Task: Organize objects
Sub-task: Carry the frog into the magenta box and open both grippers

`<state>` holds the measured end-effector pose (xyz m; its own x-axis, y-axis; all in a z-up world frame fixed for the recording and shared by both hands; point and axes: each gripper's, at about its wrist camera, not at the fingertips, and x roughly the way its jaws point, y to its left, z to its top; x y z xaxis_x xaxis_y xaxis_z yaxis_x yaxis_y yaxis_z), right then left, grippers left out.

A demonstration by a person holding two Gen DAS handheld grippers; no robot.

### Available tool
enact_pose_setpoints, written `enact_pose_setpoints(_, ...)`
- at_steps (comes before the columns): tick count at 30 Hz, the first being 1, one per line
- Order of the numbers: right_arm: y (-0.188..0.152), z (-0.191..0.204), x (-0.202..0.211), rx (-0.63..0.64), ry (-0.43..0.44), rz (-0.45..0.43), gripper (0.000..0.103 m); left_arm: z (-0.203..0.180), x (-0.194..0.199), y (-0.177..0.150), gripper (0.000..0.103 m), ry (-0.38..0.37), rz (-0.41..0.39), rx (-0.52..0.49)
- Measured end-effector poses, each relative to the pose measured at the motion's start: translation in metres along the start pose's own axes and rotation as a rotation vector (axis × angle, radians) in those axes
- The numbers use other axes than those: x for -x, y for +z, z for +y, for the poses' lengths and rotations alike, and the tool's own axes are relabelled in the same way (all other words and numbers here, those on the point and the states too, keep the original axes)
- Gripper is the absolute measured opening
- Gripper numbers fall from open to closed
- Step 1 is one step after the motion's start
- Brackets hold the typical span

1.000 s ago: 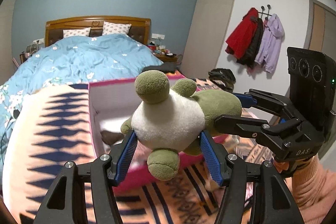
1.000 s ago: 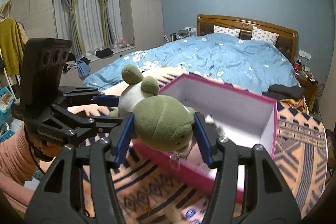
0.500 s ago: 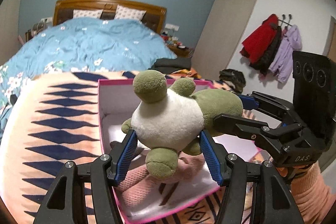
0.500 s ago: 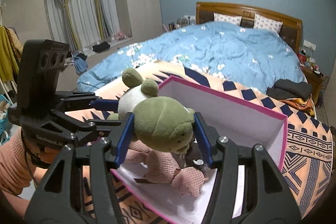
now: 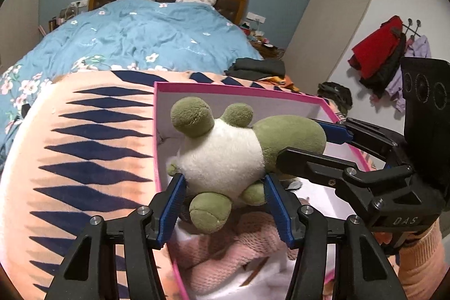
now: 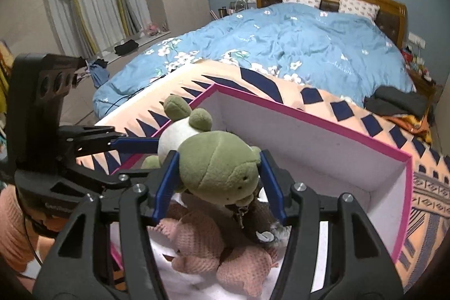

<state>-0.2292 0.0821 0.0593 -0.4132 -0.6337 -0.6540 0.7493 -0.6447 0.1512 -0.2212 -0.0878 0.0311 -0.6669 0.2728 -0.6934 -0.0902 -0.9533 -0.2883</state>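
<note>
Fingers of left gripper just tightened on plush frog's belly; right gripper clamps its head. Frog now hangs inside pink box, above pink knitted toy; release looks near.

The pink-rimmed box is open on top, and its far half is bare white floor. A pink knitted toy fills its near end, and its 2 far walls close off that side.
</note>
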Motion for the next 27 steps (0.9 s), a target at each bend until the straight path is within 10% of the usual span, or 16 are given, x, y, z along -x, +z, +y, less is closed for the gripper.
enact_pose_setpoints(10, -0.008, -0.003, 0.007, -0.042, -0.064, 0.004, 0.060, -0.008, 0.006, -0.008, 0.063, 0.058, -0.032, -0.032)
enact_pose_setpoints(27, -0.050, 0.016, 0.070, -0.069, 0.060, -0.073, 0.060, -0.037, 0.076, -0.054, 0.077, -0.070, -0.194, -0.099)
